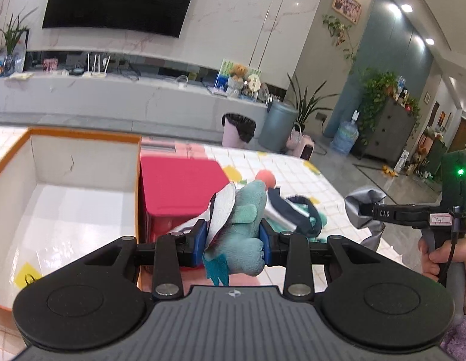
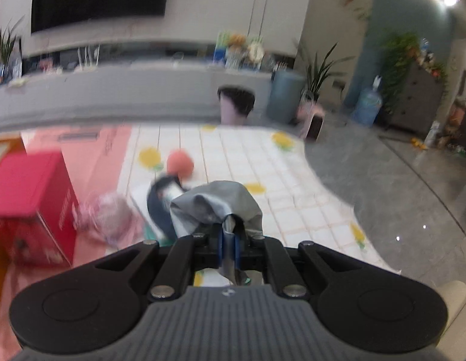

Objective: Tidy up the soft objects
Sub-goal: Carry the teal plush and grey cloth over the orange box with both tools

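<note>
We logged both grippers loaded at this moment. The left gripper (image 1: 233, 240) had its fingers (image 1: 200, 242) closed partway on a teal plush toy (image 1: 245, 228), gripping it across the body, with a white and navy flap of the toy bulging over the left pad. The white bin (image 1: 67, 186) lay just to the left of these fingers, its opening facing up; the red box (image 1: 178, 189) stood directly ahead, behind the toy.

The right gripper (image 2: 229, 245) had its fingers nearly together, pinching a thin fold of a grey cloth (image 2: 215, 207); most of the cloth ballooned loose ahead of and above the pads. Ahead of these fingers, on the desk (image 2: 263, 165), lay a navy and white soft item (image 2: 163, 201), a pink fluffy item (image 2: 112, 216) to its left, and an orange ball (image 2: 180, 162) further on. The right view was motion-blurred, so details there were uncertain.

Risks we noted:
- The cloth hold looked marginal: only a small fold sat between the pads, so a quick swing could pull it free.
- The hanging cloth could drag over the items on the desk and scatter them, or set the ball rolling.
- The toy was squashed off-centre; releasing it short of the bin's rim would likely drop it against the red box or the bin wall.
- With both grippers carrying loads toward the same side, they could collide.
</note>
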A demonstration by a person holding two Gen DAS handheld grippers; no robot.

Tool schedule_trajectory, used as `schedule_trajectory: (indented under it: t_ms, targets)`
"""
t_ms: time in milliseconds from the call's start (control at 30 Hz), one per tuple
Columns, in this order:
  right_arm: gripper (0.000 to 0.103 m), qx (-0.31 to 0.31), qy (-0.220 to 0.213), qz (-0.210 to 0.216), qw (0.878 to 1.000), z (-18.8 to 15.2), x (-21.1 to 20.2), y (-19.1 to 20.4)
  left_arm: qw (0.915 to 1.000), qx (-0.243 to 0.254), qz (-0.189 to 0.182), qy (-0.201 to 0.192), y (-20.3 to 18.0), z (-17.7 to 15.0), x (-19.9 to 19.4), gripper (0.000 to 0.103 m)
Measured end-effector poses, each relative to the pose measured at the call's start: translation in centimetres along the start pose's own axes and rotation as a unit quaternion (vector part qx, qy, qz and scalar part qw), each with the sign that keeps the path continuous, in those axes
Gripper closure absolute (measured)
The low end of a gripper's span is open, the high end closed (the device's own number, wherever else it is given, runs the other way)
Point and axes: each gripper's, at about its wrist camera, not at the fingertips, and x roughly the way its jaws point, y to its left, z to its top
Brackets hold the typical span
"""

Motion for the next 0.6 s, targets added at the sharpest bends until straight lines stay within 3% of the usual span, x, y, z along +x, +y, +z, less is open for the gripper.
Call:
schedule_trajectory:
  t_ms: [233, 367, 600]
  targets:
    - [0.098, 0.006, -0.051, 0.029, 0.998, 2.1, -3.3, 2.4, 0.9994, 0.010, -0.001, -0.032, 0.0, 1.3, -1.6, 0.064]
    - [0.098, -0.006, -0.071, 0.058, 0.996, 3.1, -5.1, 4.8, 0.9967, 0.031, 0.024, -0.070, -0.1, 1.4, -3.1, 0.064]
    - [0.098, -0.042, -0.116, 0.096, 0.988, 4.9, -9.1, 9.3, 0.9937, 0.010, 0.031, -0.107, 1.4, 2.3, -5.8, 0.064]
